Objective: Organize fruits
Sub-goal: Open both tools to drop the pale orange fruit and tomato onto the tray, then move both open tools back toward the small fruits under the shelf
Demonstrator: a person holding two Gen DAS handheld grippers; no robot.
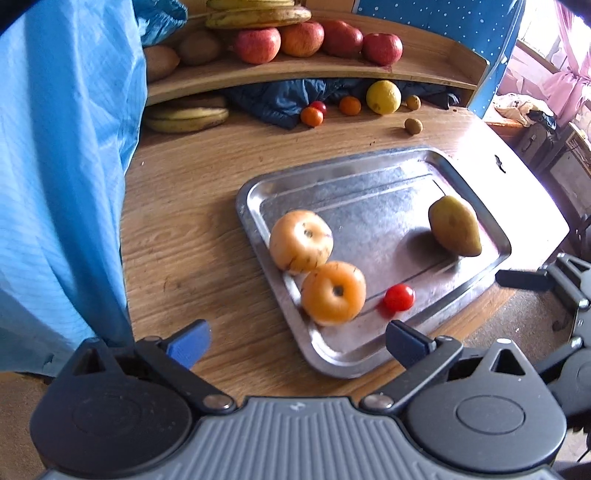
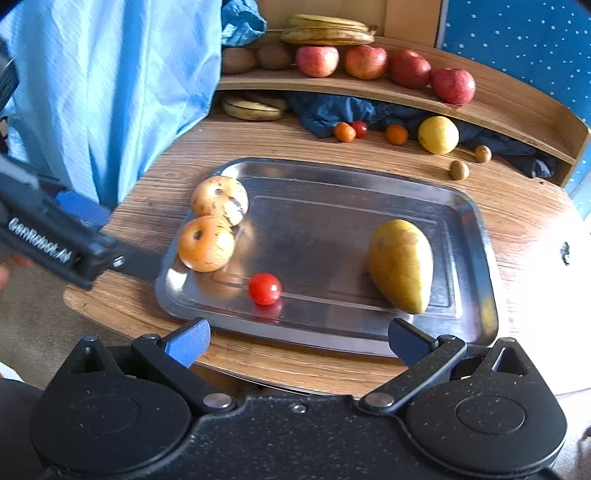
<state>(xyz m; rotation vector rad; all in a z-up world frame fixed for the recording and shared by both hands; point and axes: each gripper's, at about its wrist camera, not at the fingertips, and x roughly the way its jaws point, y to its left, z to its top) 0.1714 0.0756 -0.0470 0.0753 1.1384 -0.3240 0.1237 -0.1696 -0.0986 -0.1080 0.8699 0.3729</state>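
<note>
A: From the left wrist camera, what shows?

B: The left gripper (image 1: 297, 341) hangs with its fingers wide apart and nothing between them, just above the near corner of the steel tray (image 1: 406, 166). On the tray two orange-yellow fruits touch each other: one (image 1: 301, 240) at the left edge, the other (image 1: 333, 291) nearer. A cherry tomato (image 1: 399, 297) lies just right of the nearer one, and a pear (image 1: 455, 226) lies at the right side. Far off, apples (image 1: 317, 40) and bananas (image 1: 258, 16) sit on a curved shelf (image 1: 424, 55); a lemon (image 1: 383, 97) rests on the table (image 1: 184, 221) beneath it.

A: And the right wrist camera?

B: The right gripper (image 2: 297, 341) is spread open and empty too, at the tray's (image 2: 332, 173) near rim. The tomato (image 2: 265, 288) is near-centre, the pear (image 2: 402, 265) to the right, both round fruits (image 2: 206, 243) (image 2: 220, 199) at the left edge. The left gripper's body (image 2: 48, 240) enters from the left, beside the nearer fruit.
</note>
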